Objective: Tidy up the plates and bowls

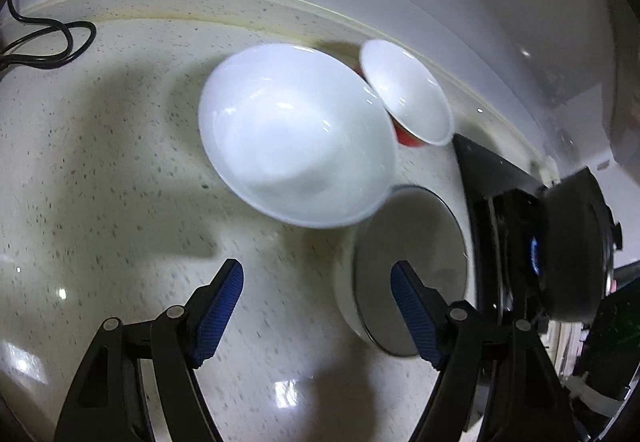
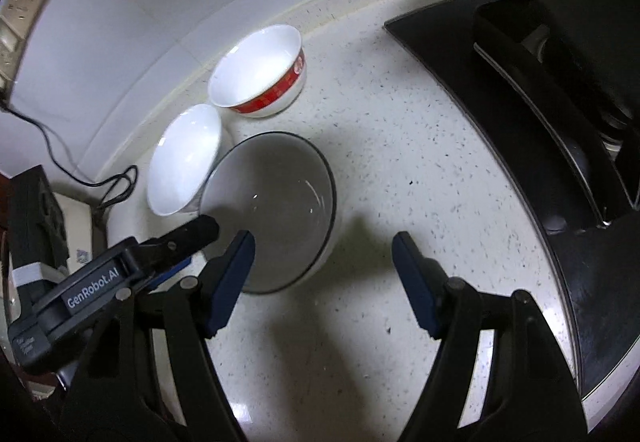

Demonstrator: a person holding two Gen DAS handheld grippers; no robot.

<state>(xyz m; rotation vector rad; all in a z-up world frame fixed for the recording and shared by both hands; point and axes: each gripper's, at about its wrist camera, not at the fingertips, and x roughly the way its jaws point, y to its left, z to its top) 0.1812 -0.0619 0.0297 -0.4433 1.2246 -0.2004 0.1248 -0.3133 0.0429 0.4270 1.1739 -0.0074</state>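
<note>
Three bowls stand close together on the speckled counter by the wall. In the left wrist view a plain white bowl (image 1: 296, 134) fills the middle, with a red-banded bowl (image 1: 404, 94) behind it and a grey-lined bowl (image 1: 412, 270) at the right. My left gripper (image 1: 316, 306) is open with nothing between its fingers; its right finger overlaps the grey-lined bowl. In the right wrist view my right gripper (image 2: 324, 274) is open and empty just in front of the grey-lined bowl (image 2: 272, 210). The white bowl (image 2: 184, 162) and red-banded bowl (image 2: 256, 70) lie beyond. The left gripper (image 2: 190, 250) reaches in from the left toward the grey bowl's rim.
A black cooktop (image 2: 520, 122) borders the counter on the right, with a dark pot (image 1: 576, 242) on it over a blue glow. A black cable (image 2: 80, 170) trails along the wall at the left below a wall socket (image 2: 20, 2). The white tiled wall stands right behind the bowls.
</note>
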